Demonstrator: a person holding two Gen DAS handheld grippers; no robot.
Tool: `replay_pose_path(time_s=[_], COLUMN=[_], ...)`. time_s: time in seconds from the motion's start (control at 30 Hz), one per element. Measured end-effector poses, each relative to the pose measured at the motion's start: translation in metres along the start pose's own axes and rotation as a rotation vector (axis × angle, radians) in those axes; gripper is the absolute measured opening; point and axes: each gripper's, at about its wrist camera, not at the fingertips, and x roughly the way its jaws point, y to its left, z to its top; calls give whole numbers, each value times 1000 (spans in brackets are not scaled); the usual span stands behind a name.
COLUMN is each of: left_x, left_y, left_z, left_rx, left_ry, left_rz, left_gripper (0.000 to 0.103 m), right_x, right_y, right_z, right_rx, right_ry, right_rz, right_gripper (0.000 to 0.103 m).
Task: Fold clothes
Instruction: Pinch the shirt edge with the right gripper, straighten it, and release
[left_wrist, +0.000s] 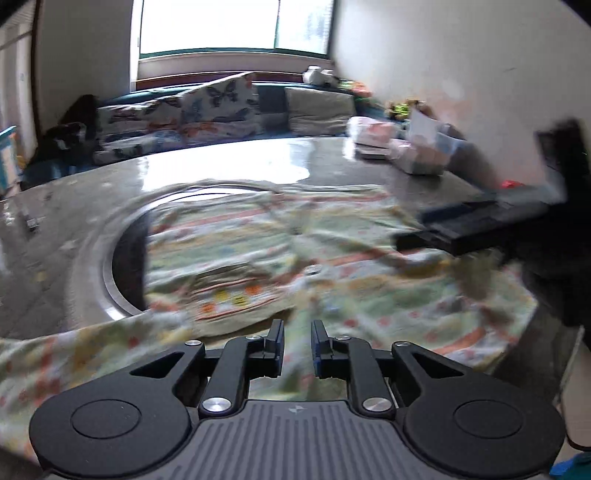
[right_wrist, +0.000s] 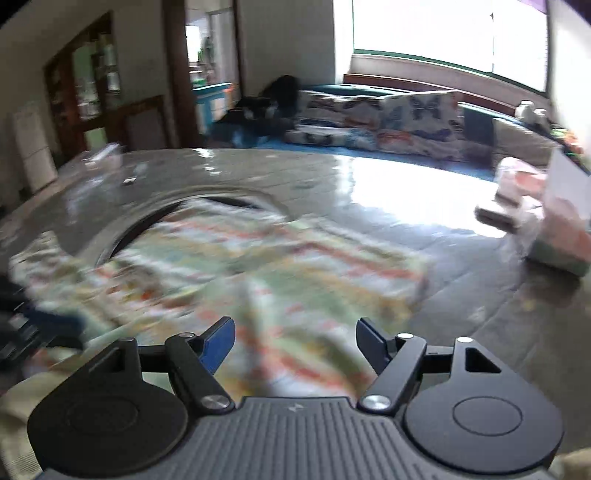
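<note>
Cloth, a printed garment (left_wrist: 280, 258) in pale green and orange, lies crumpled across mid-frame on the glossy tabletop (left_wrist: 92, 192), its left part draped over a round recess (left_wrist: 122, 258); low centre, the left gripper (left_wrist: 297, 341) has its jaws nearly together with fabric seemingly between them, though blur hides a firm pinch; at right, the right gripper (right_wrist: 295, 341) stands apart above the hem, holding nothing; it should probably clamp a matching corner before either hand lifts, keeping the edge taut.

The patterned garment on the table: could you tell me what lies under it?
Under the patterned garment is the glossy table and part of its round metal-rimmed recess. The recess's covered part and contents cannot be seen.
</note>
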Motion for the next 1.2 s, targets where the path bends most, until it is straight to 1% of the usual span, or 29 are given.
replay_pose_path(time_s=[0.13, 0.2, 0.23, 0.33, 0.37, 0.4, 0.43, 0.5, 0.6, 0.73, 0.8, 0.87, 0.93, 0.97, 1.0, 1.03, 1.07, 1.2], left_x=[15, 21, 23, 28, 29, 31, 31, 31, 32, 37, 39, 35, 28, 22, 16, 10, 5, -8], left_y=[-19, -28, -31, -37, -39, -41, -41, -40, -39, -37, -40, -42, -44, -43, -41, -37, -31, -8], left_z=[3, 2, 1, -2, -3, -4, -5, -6, -7, -5, -6, -9, -11, -12, -14, -14, -13, -13], left_rx=[37, 63, 73, 100, 109, 118, 115, 102, 93, 58, 56, 56, 64, 62, 58, 47, 26, -68], left_ry=[36, 55, 63, 83, 90, 97, 100, 104, 95, 81, 68, 63, 56, 47, 36, 24, 11, -31], left_rz=[-94, -134, -148, -185, -198, -210, -226, -257, -280, -291, -288, -295, -298, -291, -283, -267, -244, -167], left_gripper=[17, 17, 17, 17, 18, 18, 18, 18, 18, 18, 18, 25, 25, 25, 25, 25, 25, 25], right_x=[24, 34, 39, 53, 58, 62, 64, 69, 75, 90, 94, 97, 92, 87, 80, 73, 66, 40], right_y=[-34, -47, -55, -71, -75, -77, -78, -78, -75, -74, -73, -72, -69, -67, -63, -60, -56, -31], right_z=[10, 13, 15, 19, 19, 19, 19, 22, 27, 39, 44, 49, 51, 51, 52, 52, 52, 44], right_rx=[83, 120, 142, 190, 204, 212, 212, 202, 174, 142, 128, 110, 89, 79, 71, 63, 51, -21], right_ry=[26, 33, 35, 42, 46, 46, 41, 33, 27, 23, 29, 37, 26, 18, 11, 5, 1, 7], right_rz=[-72, -96, -105, -119, -121, -121, -122, -128, -142, -150, -156, -161, -166, -162, -149, -136, -119, -40], right_gripper=[62, 52, 51, 37, 30, 25, 23, 12, 6, 6, 10, 15, 16, 19, 25, 28, 35, 44])
